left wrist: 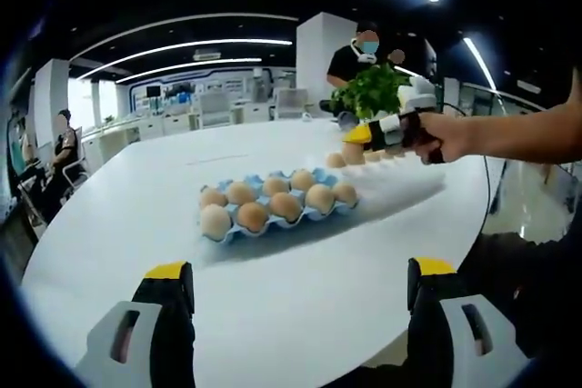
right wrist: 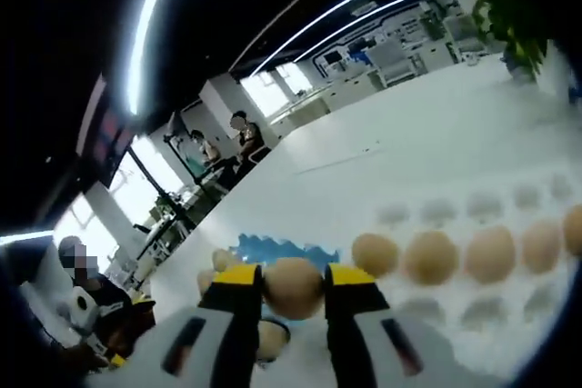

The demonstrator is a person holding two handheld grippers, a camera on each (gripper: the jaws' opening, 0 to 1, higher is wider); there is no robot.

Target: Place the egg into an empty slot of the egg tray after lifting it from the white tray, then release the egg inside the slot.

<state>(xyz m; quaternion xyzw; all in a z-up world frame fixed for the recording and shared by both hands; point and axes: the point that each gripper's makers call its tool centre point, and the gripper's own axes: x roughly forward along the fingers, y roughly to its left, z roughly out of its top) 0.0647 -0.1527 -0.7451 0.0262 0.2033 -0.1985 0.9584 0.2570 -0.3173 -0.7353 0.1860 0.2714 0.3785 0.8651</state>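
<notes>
A tan, smooth-shelled egg [right wrist: 293,287] sits clamped between the yellow-tipped black jaws of the right gripper [right wrist: 294,283], held above the table. In the left gripper view that gripper [left wrist: 371,136] is in a person's hand [left wrist: 452,136], over the row of eggs on the white tray [left wrist: 400,181]; the egg in its jaws is hard to make out there.

In the right gripper view, the white moulded egg tray [right wrist: 473,311] lies just under and beside the held egg, with a row of tan eggs [right wrist: 468,253] along it and open cups on either side of the row. The blue moulded egg tray [left wrist: 273,221] lies near the middle of the round white table [left wrist: 273,315], just beside the white tray, and carries two rows of tan eggs [left wrist: 273,202]; its blue edge [right wrist: 273,250] shows behind the held egg.

The left gripper [left wrist: 300,306] hovers near the table's near edge, well apart from both trays, its jaws wide with nothing between them.

A green leafy plant [left wrist: 371,93] stands toward the far edge of the table.
</notes>
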